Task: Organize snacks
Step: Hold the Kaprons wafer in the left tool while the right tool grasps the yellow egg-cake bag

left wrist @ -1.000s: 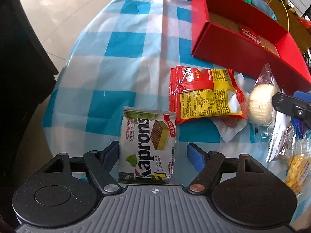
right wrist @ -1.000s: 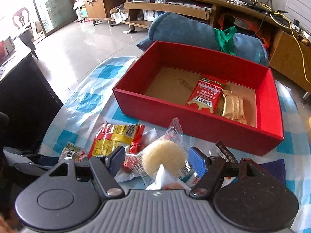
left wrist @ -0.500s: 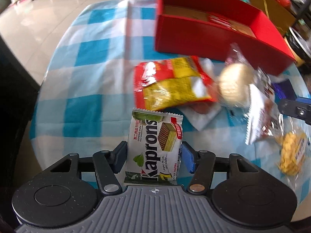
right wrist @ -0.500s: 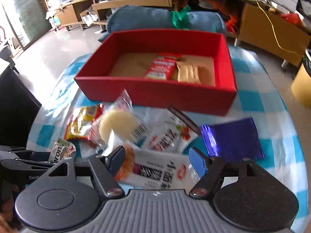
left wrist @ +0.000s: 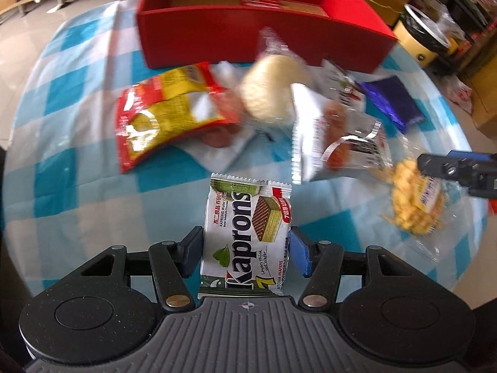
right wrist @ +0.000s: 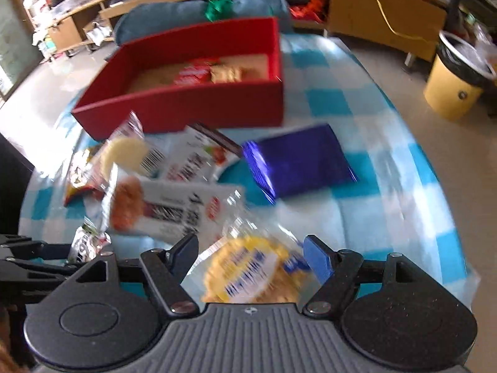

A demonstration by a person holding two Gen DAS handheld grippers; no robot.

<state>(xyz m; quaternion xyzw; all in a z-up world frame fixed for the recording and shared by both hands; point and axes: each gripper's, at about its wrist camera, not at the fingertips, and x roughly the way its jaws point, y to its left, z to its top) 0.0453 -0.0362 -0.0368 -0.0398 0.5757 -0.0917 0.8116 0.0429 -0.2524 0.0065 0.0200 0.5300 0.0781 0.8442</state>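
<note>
My left gripper (left wrist: 245,248) is shut on a white and green Kaprons wafer packet (left wrist: 247,230) and holds it above the checked tablecloth. My right gripper (right wrist: 251,253) is open, with a yellow cracker packet (right wrist: 251,272) lying between its fingers; it also shows in the left wrist view (left wrist: 414,199). The red box (right wrist: 186,99) stands at the back and holds a red packet (right wrist: 194,74) and a gold one (right wrist: 226,73). A round white bun packet (left wrist: 270,90), a red and yellow packet (left wrist: 167,108), a white packet with red filling (left wrist: 335,136) and a purple packet (right wrist: 298,158) lie on the cloth.
The blue and white checked tablecloth (left wrist: 77,161) covers a round table whose edge falls away at left and right. A yellow bin (right wrist: 456,77) stands on the floor at the right. A blue cushion (right wrist: 186,15) lies behind the box.
My left gripper closed on the Kaprons packet and lifted it. My right gripper swung right, away from the bun, and now straddles the yellow cracker packet.
</note>
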